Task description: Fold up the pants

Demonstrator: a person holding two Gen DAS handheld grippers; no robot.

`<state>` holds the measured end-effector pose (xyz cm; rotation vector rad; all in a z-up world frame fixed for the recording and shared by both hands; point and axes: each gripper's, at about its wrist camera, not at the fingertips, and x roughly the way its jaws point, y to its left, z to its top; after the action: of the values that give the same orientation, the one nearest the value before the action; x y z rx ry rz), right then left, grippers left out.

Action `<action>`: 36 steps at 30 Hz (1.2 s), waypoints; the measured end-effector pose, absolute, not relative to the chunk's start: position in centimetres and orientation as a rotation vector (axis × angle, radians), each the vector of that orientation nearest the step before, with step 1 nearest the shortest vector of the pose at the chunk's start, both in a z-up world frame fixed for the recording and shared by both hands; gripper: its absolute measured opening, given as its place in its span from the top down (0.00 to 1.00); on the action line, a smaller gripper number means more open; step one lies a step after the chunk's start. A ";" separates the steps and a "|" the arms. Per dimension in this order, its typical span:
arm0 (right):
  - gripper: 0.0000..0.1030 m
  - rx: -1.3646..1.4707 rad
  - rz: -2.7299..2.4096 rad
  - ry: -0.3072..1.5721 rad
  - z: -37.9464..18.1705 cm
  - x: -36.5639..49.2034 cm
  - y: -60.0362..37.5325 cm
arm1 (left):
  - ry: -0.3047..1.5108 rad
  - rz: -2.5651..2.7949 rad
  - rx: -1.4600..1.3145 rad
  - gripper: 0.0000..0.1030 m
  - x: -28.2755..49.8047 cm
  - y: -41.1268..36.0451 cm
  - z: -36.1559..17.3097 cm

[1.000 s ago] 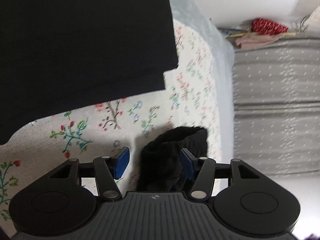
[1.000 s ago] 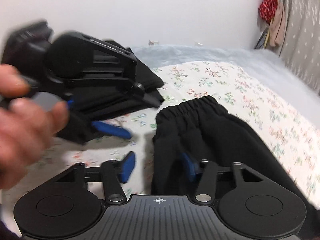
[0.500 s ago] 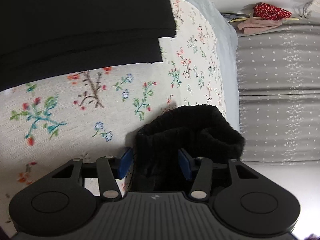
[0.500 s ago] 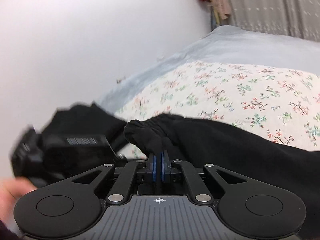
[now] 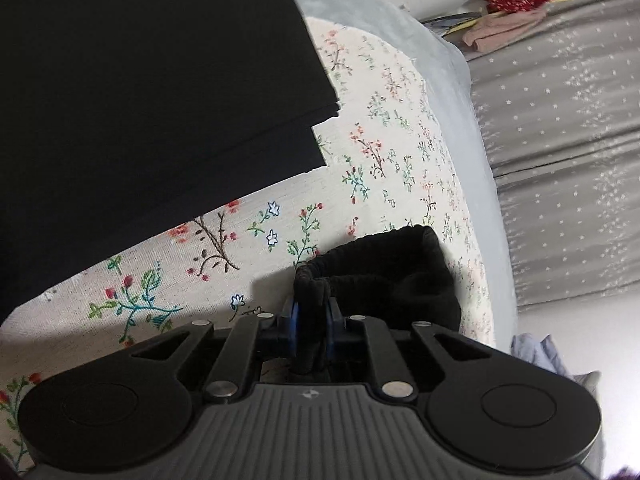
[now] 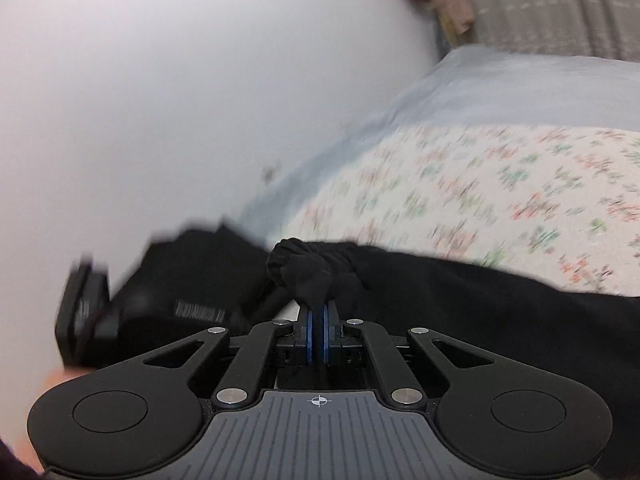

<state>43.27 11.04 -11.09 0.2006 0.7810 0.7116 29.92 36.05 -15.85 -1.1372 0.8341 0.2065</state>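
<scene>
Both claws are clamped on the elastic waistband of the black pants [image 5: 384, 276] — the left gripper [image 5: 311, 312] pinching a thick bunch with a slight gap between its blue pads, the right gripper [image 6: 318, 320] pressed nearly flat on a thinner bunch. The garment trails across the floral bedsheet [image 5: 248, 256], near a folded black stack [image 5: 152, 92]. This looks like the opening lift — next, carry the waistband evenly over the legs.
</scene>
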 end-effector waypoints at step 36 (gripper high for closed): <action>0.12 0.501 0.222 0.585 -3.0 21.8 -29.5 | 0.739 0.060 -0.623 0.66 28.7 19.3 -7.8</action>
<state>21.82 -29.50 -3.02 0.5006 0.5846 0.2217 28.71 19.34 -7.82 -0.6230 0.7393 0.0595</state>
